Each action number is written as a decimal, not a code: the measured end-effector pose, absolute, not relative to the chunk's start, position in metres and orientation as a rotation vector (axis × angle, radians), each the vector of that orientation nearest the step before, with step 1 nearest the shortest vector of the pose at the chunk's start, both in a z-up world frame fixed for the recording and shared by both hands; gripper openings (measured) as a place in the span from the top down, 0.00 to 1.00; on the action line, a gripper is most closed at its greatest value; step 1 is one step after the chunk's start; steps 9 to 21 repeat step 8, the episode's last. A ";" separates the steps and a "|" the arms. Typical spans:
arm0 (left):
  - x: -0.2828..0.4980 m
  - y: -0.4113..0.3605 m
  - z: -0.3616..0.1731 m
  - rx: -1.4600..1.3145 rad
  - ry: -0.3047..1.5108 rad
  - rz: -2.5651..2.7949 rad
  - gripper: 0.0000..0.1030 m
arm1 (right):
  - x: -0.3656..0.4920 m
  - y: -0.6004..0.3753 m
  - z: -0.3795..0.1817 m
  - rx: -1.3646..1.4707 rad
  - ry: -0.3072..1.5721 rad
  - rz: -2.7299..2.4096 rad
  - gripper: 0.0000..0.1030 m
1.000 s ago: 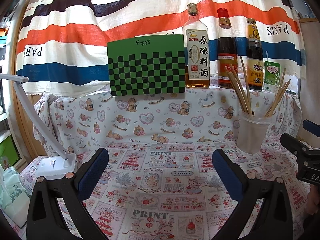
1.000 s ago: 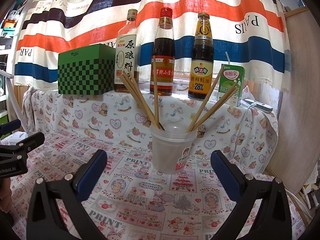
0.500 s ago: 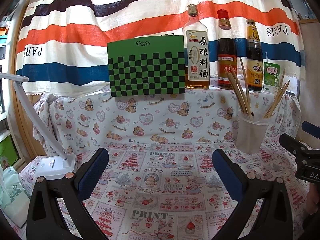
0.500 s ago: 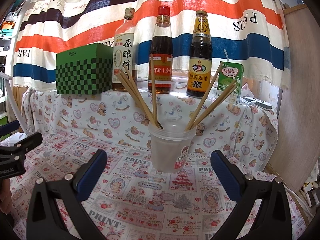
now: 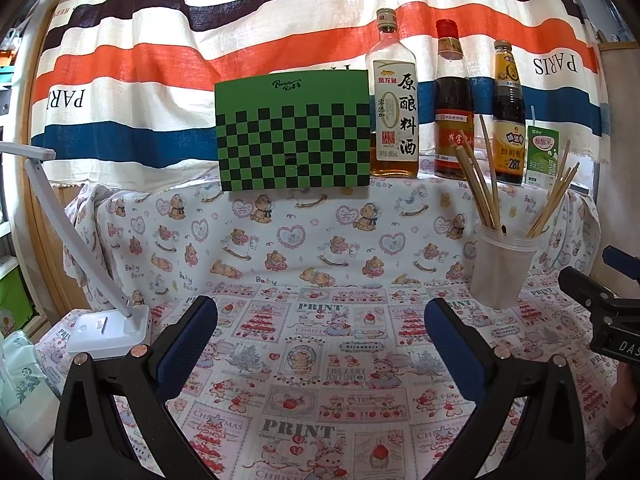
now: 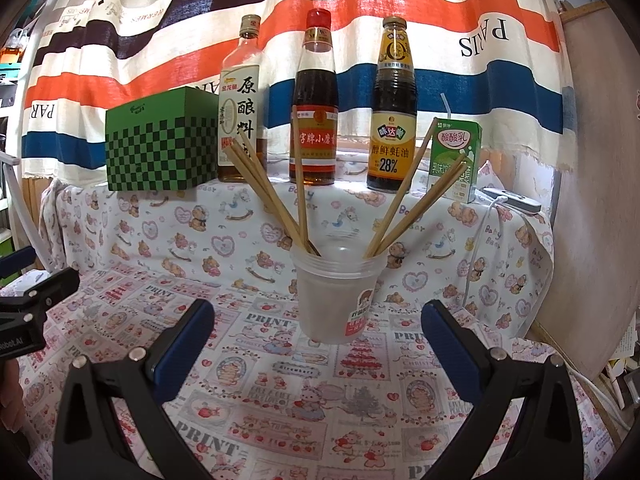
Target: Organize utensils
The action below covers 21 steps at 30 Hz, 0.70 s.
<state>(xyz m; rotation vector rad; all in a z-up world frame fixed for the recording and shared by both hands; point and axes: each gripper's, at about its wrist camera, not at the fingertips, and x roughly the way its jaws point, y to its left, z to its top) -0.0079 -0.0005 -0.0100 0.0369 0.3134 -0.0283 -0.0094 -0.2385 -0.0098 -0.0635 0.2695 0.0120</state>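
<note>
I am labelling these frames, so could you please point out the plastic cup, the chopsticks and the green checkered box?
plastic cup [image 6: 336, 304], right wrist view, front wall.
chopsticks [image 6: 264, 188], right wrist view, shaft of left bundle.
green checkered box [image 5: 294, 148], left wrist view, front face.

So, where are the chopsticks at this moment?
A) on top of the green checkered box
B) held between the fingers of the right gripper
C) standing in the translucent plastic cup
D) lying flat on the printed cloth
C: the chopsticks lean out of the translucent plastic cup, and the right gripper is open with nothing in it.
</note>
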 end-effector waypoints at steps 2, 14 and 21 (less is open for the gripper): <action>-0.008 -0.001 -0.010 0.037 0.314 -0.029 0.00 | -0.009 -0.239 -0.010 -0.063 0.270 0.012 0.00; -0.007 -0.001 -0.011 0.035 0.319 -0.034 0.00 | -0.009 -0.239 -0.010 -0.062 0.272 0.012 0.00; -0.007 -0.001 -0.011 0.035 0.319 -0.034 0.00 | -0.009 -0.239 -0.010 -0.062 0.272 0.012 0.00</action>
